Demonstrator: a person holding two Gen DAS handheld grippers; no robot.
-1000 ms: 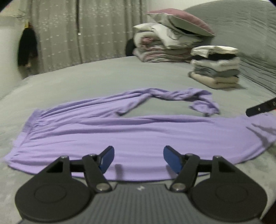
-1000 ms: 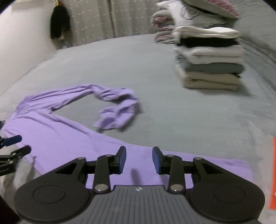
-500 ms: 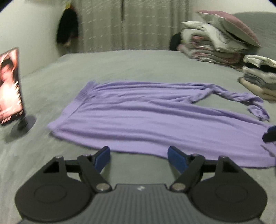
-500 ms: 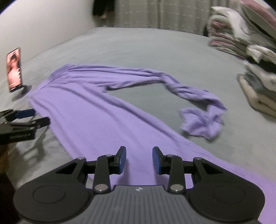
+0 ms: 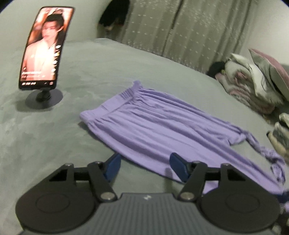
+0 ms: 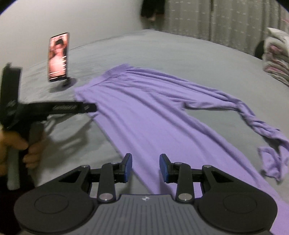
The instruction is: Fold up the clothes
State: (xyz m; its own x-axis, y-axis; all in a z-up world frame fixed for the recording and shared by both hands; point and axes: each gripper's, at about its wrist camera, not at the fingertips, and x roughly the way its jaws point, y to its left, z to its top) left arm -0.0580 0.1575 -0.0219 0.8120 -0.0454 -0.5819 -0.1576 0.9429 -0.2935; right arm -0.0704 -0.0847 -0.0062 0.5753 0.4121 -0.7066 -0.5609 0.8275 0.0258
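I counted one pair of purple trousers spread on one grey bed, with its two legs, one flat and one twisted. I held two tools: one left hand-held gripper and one right hand-held gripper, each with two blue fingers. One phone stood on one round stand. One pile of bedding lay at the far side, and one dark garment hung by the curtain

Lilac trousers flat on bed, far leg twisted
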